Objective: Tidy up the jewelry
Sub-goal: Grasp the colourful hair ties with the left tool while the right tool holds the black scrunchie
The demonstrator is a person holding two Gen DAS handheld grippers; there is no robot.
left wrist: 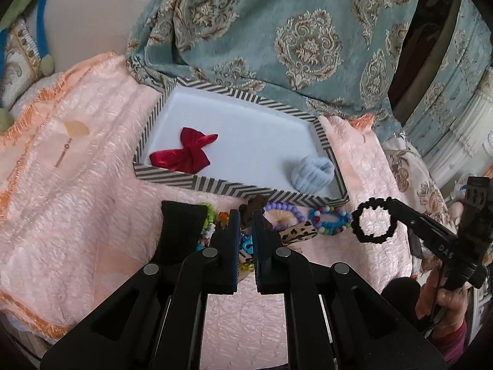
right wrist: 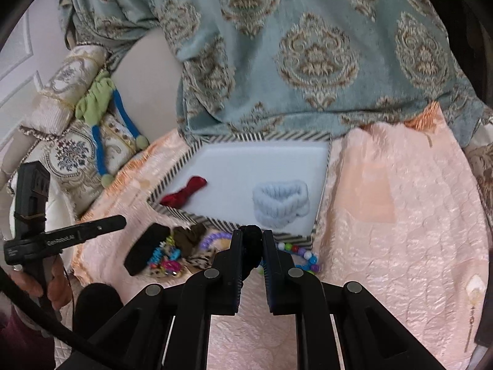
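A: What does the left gripper [left wrist: 246,215] have?

B: Its two black fingers are squeezed on a dark brown cloth scrunchie [left wrist: 250,207]. The scrunchie pokes up right between the tips.

A: And the right gripper [right wrist: 252,236]?

B: It pinches a black bumpy hair ring [left wrist: 373,221]. The ring hangs off the tips like a little hoop.

A: What lies under the fingers?

B: A heap of hair things on the fluffy pink blanket [left wrist: 77,191]. There is a flat black pad [left wrist: 180,231] left of the left fingers, a purple bead bracelet [left wrist: 285,211] just right of them, then a bracelet of many-coloured beads [left wrist: 329,222] and a leopard-spot band [left wrist: 300,231].

A: And past the heap?

B: A white tray with a black-and-white striped rim [left wrist: 215,185]. A shiny red velvet bow [left wrist: 185,152] lies in its left part. A pale blue fluffy scrunchie [left wrist: 312,174] lies in its right corner.

A: Behind the tray?

B: A blue-green cloth with gold patterns [left wrist: 277,30].
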